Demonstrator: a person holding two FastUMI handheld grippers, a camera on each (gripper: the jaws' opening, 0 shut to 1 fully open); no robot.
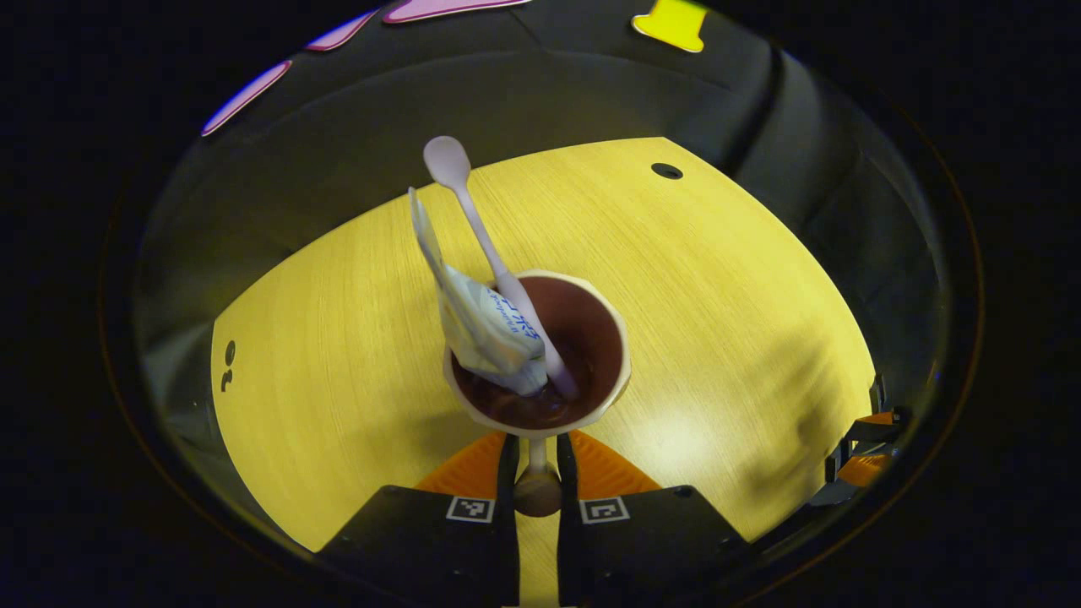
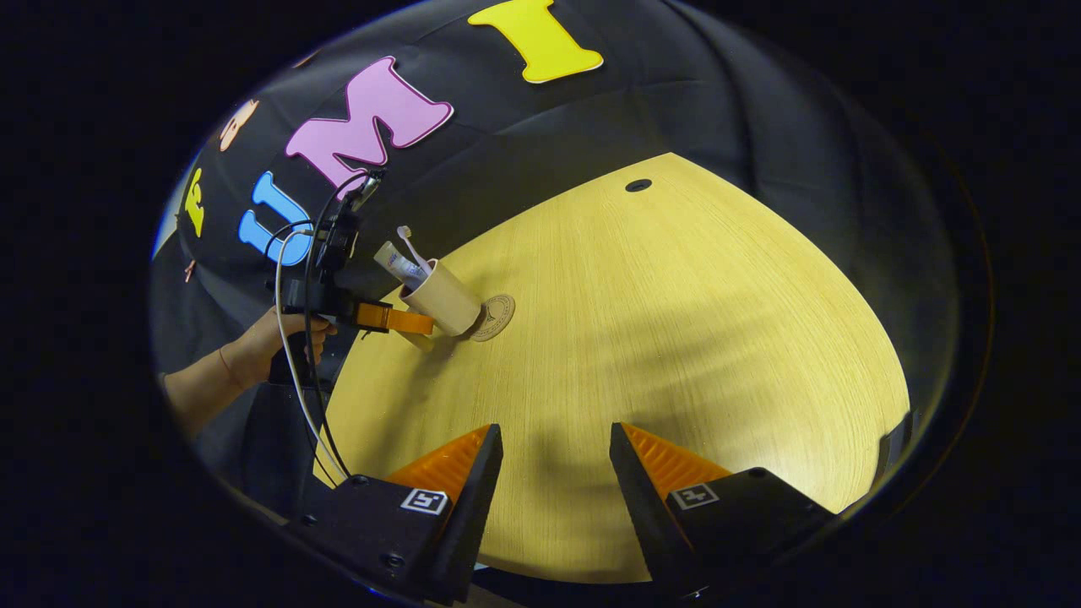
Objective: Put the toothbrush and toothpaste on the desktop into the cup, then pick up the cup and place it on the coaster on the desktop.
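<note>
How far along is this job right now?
Done: the white toothbrush and white toothpaste tube stand in the beige cup. In hand: the left gripper grips the cup's handle, tilted beside the round coaster. Left: setting it squarely down and releasing.

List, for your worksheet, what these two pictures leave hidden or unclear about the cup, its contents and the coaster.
- Left gripper view: the cream cup with its dark inside hides its own base; the round coaster cannot be told there.
- Left gripper view: the lower ends of the white toothbrush and the crumpled toothpaste tube sink into shadow.
- Right gripper view: the cup is tilted, and whether it touches the round patterned coaster is too small to tell.
- Right gripper view: the left claw partly hides the cup's side.
</note>
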